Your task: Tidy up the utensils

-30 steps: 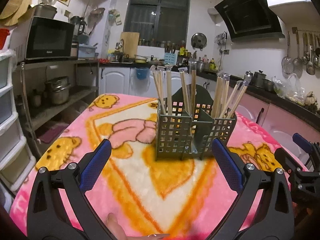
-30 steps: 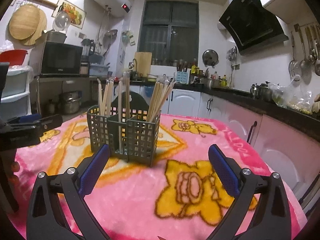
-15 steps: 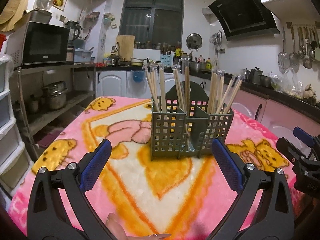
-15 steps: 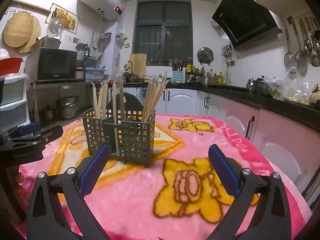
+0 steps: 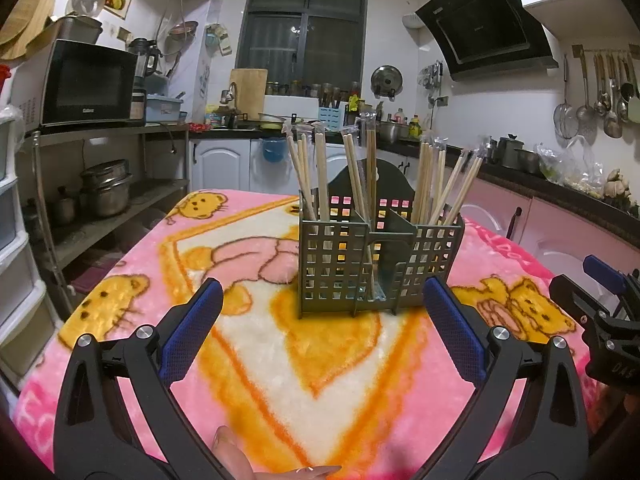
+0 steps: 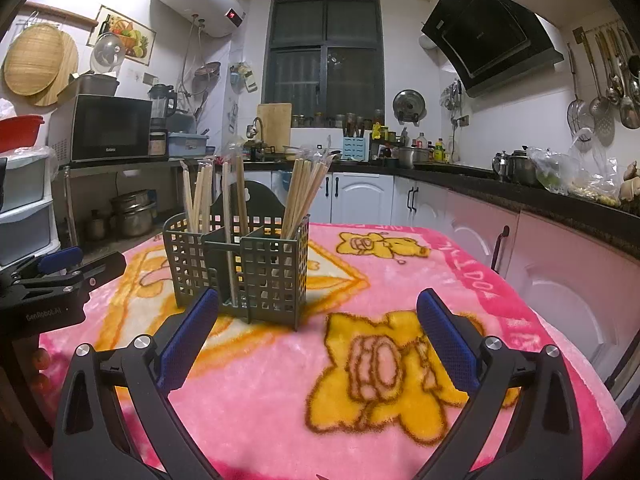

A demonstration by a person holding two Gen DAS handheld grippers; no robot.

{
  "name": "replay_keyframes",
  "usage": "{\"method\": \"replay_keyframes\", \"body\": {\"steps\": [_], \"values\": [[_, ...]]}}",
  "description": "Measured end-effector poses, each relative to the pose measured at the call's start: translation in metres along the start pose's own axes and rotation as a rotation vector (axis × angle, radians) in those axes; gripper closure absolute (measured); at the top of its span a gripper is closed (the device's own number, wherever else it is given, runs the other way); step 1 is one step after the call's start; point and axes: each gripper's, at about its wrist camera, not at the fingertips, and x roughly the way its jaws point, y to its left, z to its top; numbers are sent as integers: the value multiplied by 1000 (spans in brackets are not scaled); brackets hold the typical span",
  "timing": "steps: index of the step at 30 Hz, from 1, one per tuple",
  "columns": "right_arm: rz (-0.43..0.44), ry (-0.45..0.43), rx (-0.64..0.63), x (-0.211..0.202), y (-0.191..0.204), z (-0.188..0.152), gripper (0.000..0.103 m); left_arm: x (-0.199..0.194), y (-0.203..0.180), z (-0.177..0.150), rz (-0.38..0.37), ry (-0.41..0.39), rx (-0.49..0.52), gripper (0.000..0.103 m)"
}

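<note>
One grey utensil caddy [image 5: 376, 264] stands upright at the centre of the left wrist frame and left of centre in the right wrist frame [image 6: 240, 264]. It is a plastic grid-walled holder with an arched back panel and three compartments. Each compartment carries a bundle of pale wooden chopsticks [image 5: 436, 176], most in clear sleeves, leaning outward at slight angles; the exact number of sticks cannot be told.

Two grippers are in view. The left gripper [image 5: 320, 320] fills the lower part of its frame with its blue-padded fingers [image 5: 192, 332] spread wide and nothing between them. The right gripper [image 6: 318, 324] is likewise wide apart and empty, low in its frame.

The bench carries a pink blanket [image 6: 380, 360] printed with yellow bears. Behind it sit a microwave [image 6: 106, 128] at left, a dark window [image 6: 324, 60] at top centre, and a black range hood [image 6: 488, 28] at upper right.
</note>
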Motion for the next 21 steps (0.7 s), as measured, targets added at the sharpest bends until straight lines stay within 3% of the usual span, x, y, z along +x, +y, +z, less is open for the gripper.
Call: {"method": "replay_keyframes", "body": {"steps": [21], "values": [[5, 9, -5, 1, 2, -3, 6, 1, 0, 0, -2, 2, -1, 11]]}}
